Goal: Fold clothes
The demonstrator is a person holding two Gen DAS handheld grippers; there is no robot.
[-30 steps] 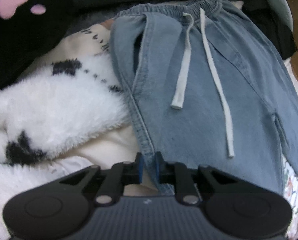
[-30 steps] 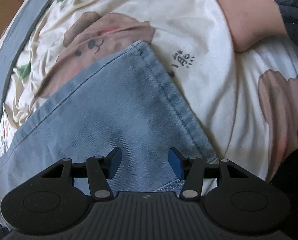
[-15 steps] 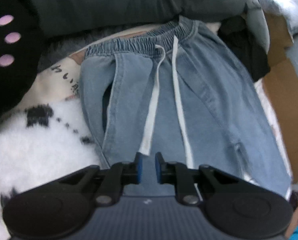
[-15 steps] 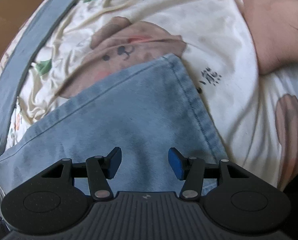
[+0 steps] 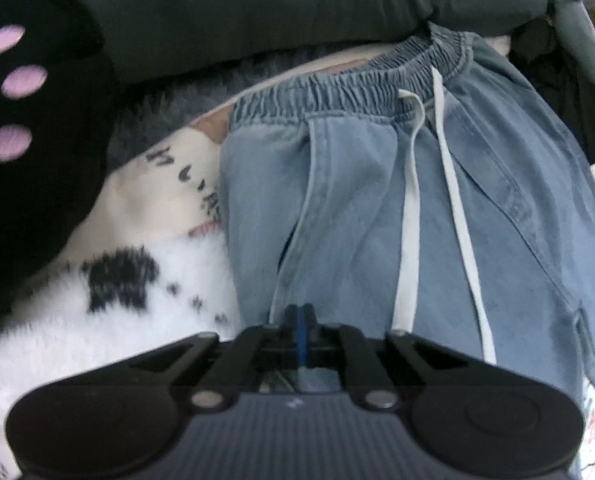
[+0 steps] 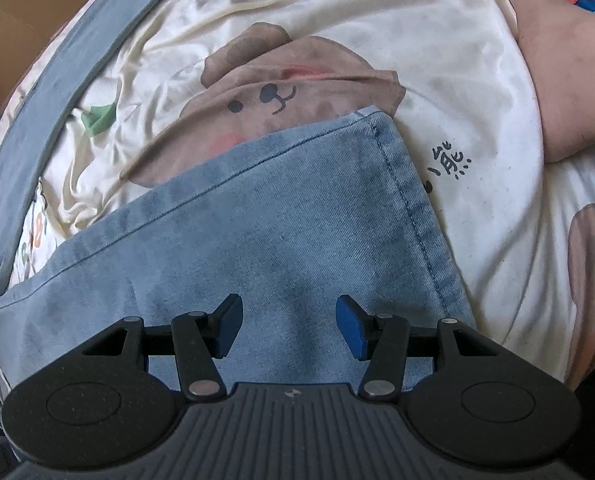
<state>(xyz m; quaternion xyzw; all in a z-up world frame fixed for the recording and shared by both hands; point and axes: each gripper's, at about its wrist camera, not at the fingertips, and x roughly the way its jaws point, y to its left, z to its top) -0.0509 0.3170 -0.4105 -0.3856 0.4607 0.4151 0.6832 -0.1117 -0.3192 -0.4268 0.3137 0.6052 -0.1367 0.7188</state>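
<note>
A: What is seen around the garment?

B: In the left wrist view, a white fluffy blanket with black patches (image 5: pixel 77 320) is seen left of the denim trousers (image 5: pixel 377 208), a black plush with pink paw pads (image 5: pixel 21 120) at the far left, and a dark grey garment (image 5: pixel 277 8) just beyond the waistband. In the right wrist view, a cream sheet printed with a brown bear (image 6: pixel 281 92) is spread beneath the denim, and a bare foot (image 6: pixel 557 60) is rested on it at the upper right.

A: How is the garment characterised?

B: Light blue denim with an elasticated, gathered waistband (image 5: pixel 357 80) and two white drawstring ends (image 5: pixel 409 216) laid down the front is shown. A stitched hem corner (image 6: pixel 371 120) is shown in the right view.

A: How is it placed relative to the tongs?

B: The left gripper (image 5: pixel 301 316) is pressed together at the fabric below the left pocket seam; whether cloth is pinched cannot be told. The right gripper (image 6: pixel 289 324) is held spread above the flat trouser leg, nothing being clamped.
</note>
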